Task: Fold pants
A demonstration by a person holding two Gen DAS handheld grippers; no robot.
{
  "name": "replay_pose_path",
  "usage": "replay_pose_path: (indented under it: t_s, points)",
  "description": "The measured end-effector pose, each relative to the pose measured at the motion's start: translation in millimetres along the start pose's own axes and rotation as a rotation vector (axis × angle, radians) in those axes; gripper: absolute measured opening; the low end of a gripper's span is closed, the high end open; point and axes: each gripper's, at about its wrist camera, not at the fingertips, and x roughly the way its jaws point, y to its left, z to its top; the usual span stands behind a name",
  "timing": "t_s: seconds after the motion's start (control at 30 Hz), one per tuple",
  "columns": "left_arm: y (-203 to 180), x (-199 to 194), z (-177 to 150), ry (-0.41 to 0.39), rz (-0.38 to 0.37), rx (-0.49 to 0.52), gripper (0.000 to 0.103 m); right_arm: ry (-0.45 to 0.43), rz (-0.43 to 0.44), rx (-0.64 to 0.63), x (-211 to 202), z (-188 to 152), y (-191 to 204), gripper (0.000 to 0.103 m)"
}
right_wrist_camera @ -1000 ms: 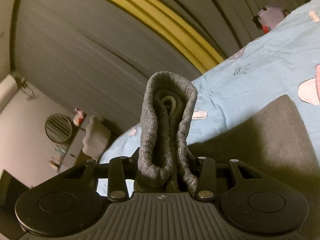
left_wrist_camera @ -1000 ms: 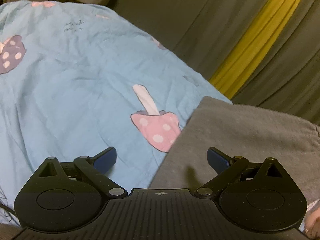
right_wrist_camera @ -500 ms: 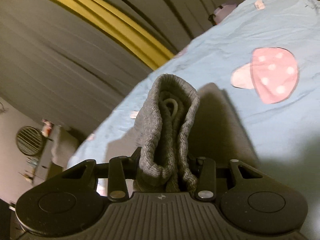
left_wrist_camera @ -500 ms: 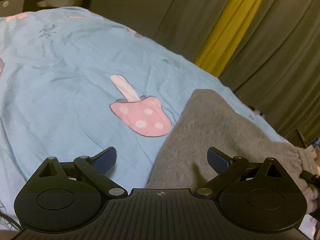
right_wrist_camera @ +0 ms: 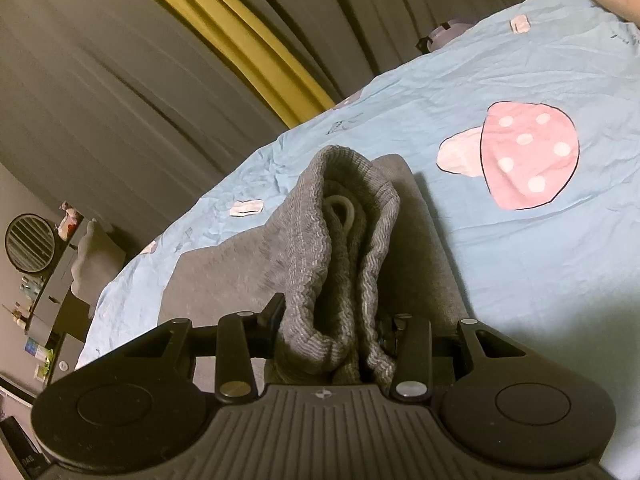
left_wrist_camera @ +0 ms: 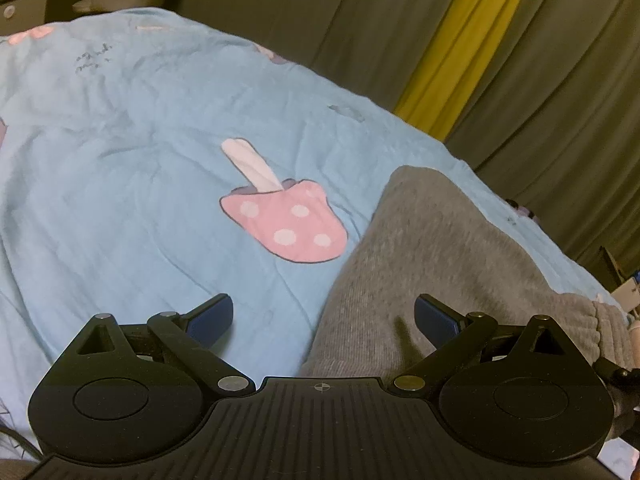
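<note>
The grey pants (left_wrist_camera: 448, 264) lie on a light blue bedsheet (left_wrist_camera: 120, 152) with pink mushroom prints. My left gripper (left_wrist_camera: 324, 318) is open and empty, low over the pants' left edge. My right gripper (right_wrist_camera: 332, 320) is shut on the bunched ribbed waistband (right_wrist_camera: 340, 240) of the pants, holding it just above the rest of the pants (right_wrist_camera: 224, 268) spread on the sheet. A pale drawstring loop (right_wrist_camera: 340, 208) shows inside the folded band. The waistband also shows at the right edge of the left wrist view (left_wrist_camera: 608, 328).
Grey curtains with a yellow stripe (left_wrist_camera: 460, 40) hang behind the bed. A pink mushroom print (right_wrist_camera: 528, 152) lies right of the pants. A dresser with a round fan (right_wrist_camera: 30, 244) and a grey plush (right_wrist_camera: 96, 256) stand beyond the bed's far end.
My right gripper has come down toward the bed with the waistband still held, and more of the pants now lies flat. My left gripper stayed open and shifted slightly over the pants' edge.
</note>
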Motion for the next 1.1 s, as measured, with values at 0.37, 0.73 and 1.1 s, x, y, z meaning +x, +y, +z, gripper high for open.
replay_pose_path:
  t_s: [0.37, 0.73, 1.1]
  points:
    - [-5, 3, -1, 0.005, 0.009, 0.03, 0.101, -0.187, -0.271, -0.393, -18, -15, 38, 0.079]
    - [-39, -13, -20, 0.076, -0.104, 0.251, 0.101, 0.035, -0.29, -0.305, 10, -18, 17, 0.097]
    - [-62, -24, -51, 0.174, -0.052, 0.439, 0.102, 0.05, -0.266, -0.248, 10, -17, 8, 0.099]
